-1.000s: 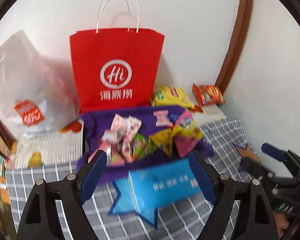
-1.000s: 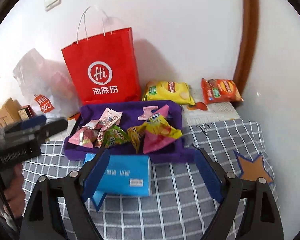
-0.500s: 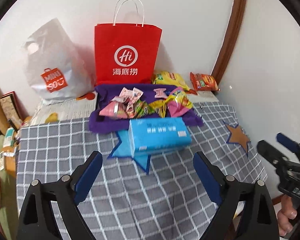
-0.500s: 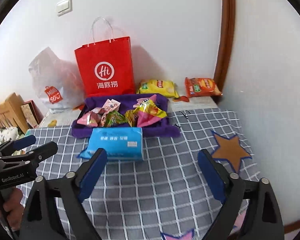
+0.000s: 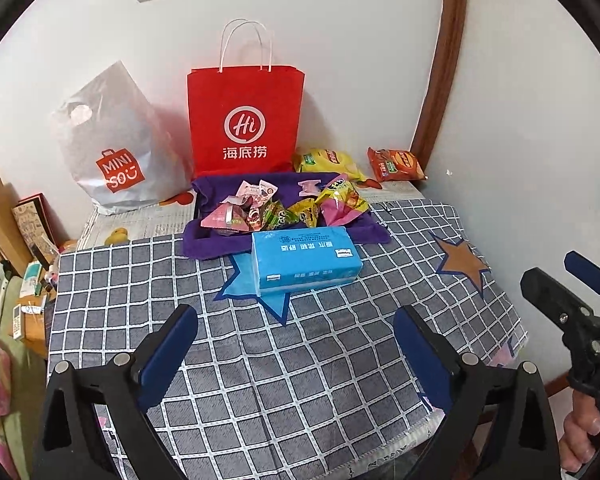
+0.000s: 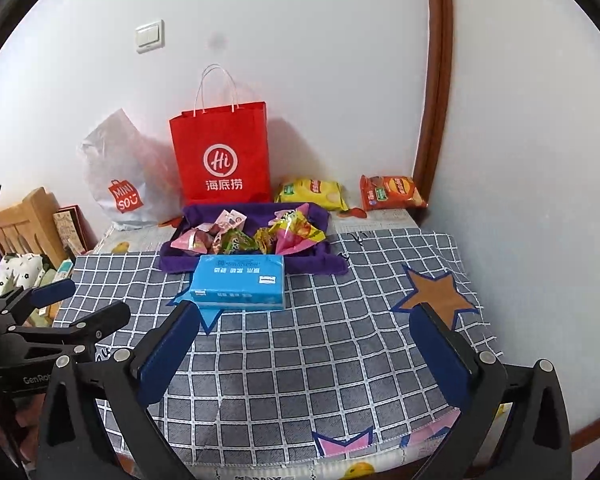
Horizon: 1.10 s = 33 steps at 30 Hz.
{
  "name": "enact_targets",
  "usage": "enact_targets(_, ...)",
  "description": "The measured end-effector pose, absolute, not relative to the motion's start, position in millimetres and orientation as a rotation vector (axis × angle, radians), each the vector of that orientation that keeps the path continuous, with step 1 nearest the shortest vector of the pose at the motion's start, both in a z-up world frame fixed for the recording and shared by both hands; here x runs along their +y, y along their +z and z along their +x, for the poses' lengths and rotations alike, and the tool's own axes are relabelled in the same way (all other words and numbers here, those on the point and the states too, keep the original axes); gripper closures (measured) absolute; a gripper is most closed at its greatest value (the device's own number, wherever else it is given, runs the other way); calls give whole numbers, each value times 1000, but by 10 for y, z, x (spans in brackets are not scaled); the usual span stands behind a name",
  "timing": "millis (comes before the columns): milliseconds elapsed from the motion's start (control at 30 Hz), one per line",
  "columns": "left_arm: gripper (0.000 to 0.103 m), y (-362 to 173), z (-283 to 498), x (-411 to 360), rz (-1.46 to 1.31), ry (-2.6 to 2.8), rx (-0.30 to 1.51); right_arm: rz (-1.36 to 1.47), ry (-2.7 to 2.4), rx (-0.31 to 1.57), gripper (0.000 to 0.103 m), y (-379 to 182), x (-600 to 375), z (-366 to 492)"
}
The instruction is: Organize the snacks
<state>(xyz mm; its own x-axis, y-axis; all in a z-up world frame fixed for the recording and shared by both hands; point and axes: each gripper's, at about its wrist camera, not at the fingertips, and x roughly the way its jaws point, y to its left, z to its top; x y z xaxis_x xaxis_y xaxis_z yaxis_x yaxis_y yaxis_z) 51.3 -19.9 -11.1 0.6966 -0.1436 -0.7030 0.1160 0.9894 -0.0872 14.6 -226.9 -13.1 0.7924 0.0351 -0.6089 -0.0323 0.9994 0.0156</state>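
A purple tray (image 5: 204,244) at the back of the checked tablecloth holds several small snack packets (image 5: 284,208). A blue tissue pack (image 5: 304,260) lies just in front of it. A yellow chip bag (image 5: 328,162) and an orange chip bag (image 5: 396,164) lie by the wall. My left gripper (image 5: 296,320) hovers over the near half of the table, its jaws opening with nothing between them. My right gripper (image 6: 306,312) is likewise back from the tissue pack (image 6: 240,284) and the snack packets (image 6: 260,236), its jaws opening and empty.
A red paper bag (image 5: 244,120) and a grey plastic shopping bag (image 5: 116,148) stand against the wall behind the tray. The wall and a brown door frame (image 5: 436,100) bound the right side. Boxes and clutter (image 5: 16,232) sit off the table's left edge.
Both grippers have pulled back from the tray and tissue pack toward the near table edge and risen a little. Their jaws have spread wider. The tissue pack stays on the cloth.
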Motion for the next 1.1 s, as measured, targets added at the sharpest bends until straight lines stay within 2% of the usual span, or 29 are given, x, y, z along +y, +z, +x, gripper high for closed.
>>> enact_targets(1100, 4, -75, 440, -265, -13, -132, 781, 35, 30, 652, 0, -202, -2331, 76)
